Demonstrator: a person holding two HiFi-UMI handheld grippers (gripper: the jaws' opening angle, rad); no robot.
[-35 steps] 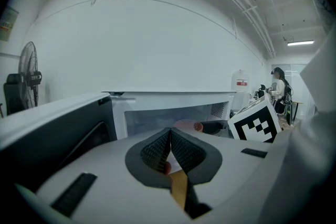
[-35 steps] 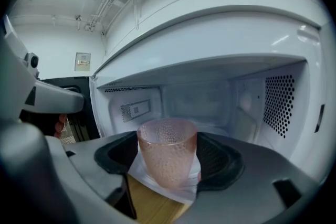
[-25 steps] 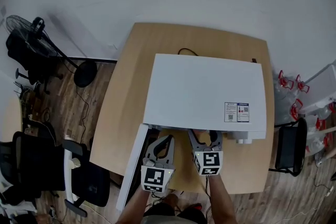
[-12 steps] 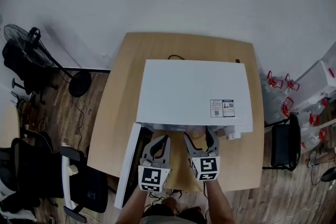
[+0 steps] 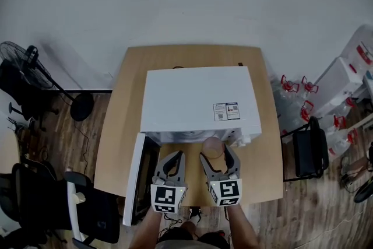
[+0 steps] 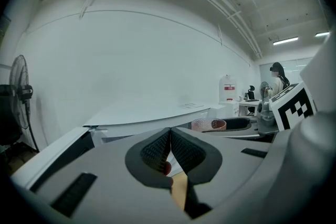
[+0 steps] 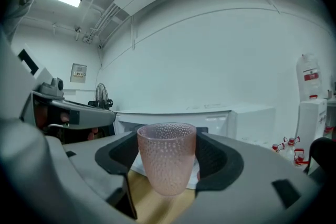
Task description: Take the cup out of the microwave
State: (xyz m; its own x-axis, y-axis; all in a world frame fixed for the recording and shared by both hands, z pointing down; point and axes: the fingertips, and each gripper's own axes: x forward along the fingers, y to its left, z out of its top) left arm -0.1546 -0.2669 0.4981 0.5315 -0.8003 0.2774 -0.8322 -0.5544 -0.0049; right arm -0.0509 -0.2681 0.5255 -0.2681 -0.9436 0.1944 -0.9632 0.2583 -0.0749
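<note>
One white microwave [image 5: 198, 99] is standing on one wooden table [image 5: 113, 143], and its door [image 5: 133, 183] is hanging wide open at 8 o'clock of the body. One label [image 5: 226, 112] is sitting on the microwave's top, toward 4 o'clock. There are two grippers, both lying at 6 o'clock of the microwave, side by side and just apart. The right gripper [image 5: 217, 153] is clamping the one pink dotted cup [image 7: 167, 157] between its two jaws, one pad pressing on each side, and the cup is staying upright. In the head view the cup [image 5: 213, 147] is sitting just in front of the microwave's opening, outside it, over the table; whether its bottom is touching the wood I cannot tell. The left gripper [image 5: 174, 155] is holding nothing, its jaws being pressed together, and it is pointing toward 12 o'clock near the hinge side of the opening. Nothing is standing between the cup and the person; only the open door is reaching out over the table's edge at 8 o'clock. Around the table, one fan [image 5: 17, 58] is standing at 10 o'clock, one dark chair [image 5: 303, 151] at 3 o'clock, and more dark chairs [image 5: 35, 183] at 8 o'clock, whose number I cannot tell. Several water bottles [image 5: 294, 86] with red handles are crowding at 2 o'clock.
</note>
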